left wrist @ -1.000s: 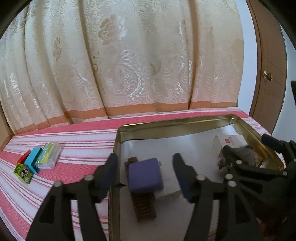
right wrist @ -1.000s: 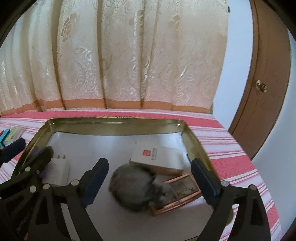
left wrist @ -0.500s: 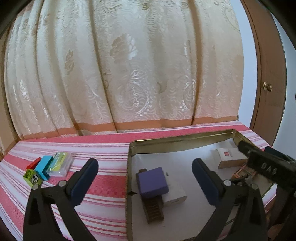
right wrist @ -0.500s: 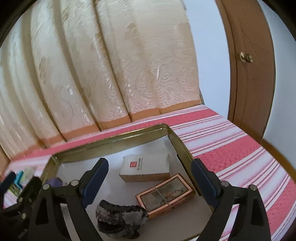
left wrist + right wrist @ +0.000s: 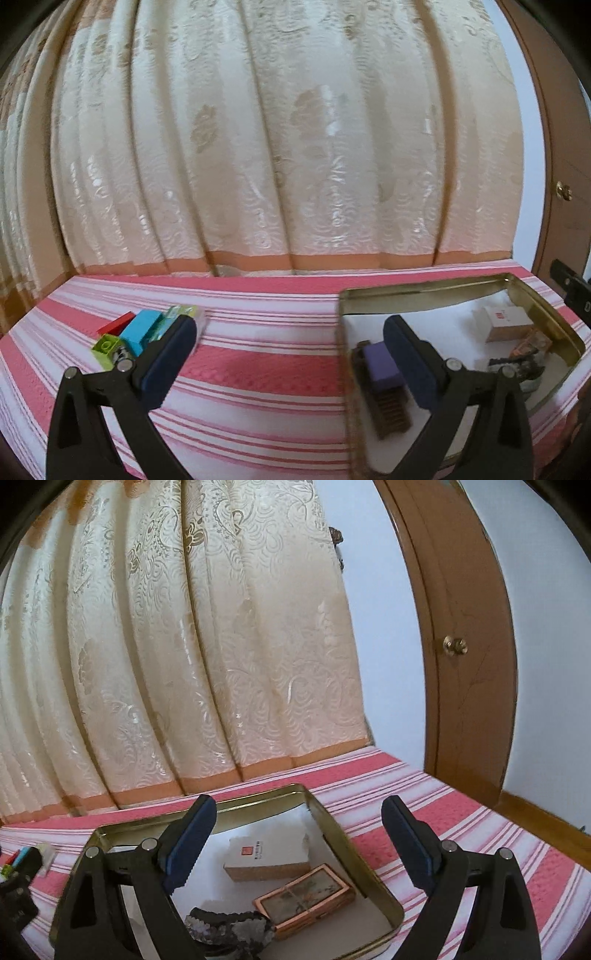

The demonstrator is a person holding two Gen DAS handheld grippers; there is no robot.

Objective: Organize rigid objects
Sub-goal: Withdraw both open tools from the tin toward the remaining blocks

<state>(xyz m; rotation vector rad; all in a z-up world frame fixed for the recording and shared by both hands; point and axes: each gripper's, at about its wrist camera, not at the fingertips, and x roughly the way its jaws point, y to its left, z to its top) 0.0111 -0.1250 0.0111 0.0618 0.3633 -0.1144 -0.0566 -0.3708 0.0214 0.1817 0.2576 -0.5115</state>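
The left gripper has let go of the purple block, pulled back and stands wide open. The right gripper is open too, holding nothing above the tin. Small toys lie on the striped cloth.

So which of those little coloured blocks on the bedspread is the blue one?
The turquoise block, lying between the red block and the clear-cased one.

The tin is shiny gold metal lined with matt white paper, set on a rough-woven striped cloth. The blocks look like glossy plastic. The curtain is satiny brocade; the door is smooth wood with a brass knob.
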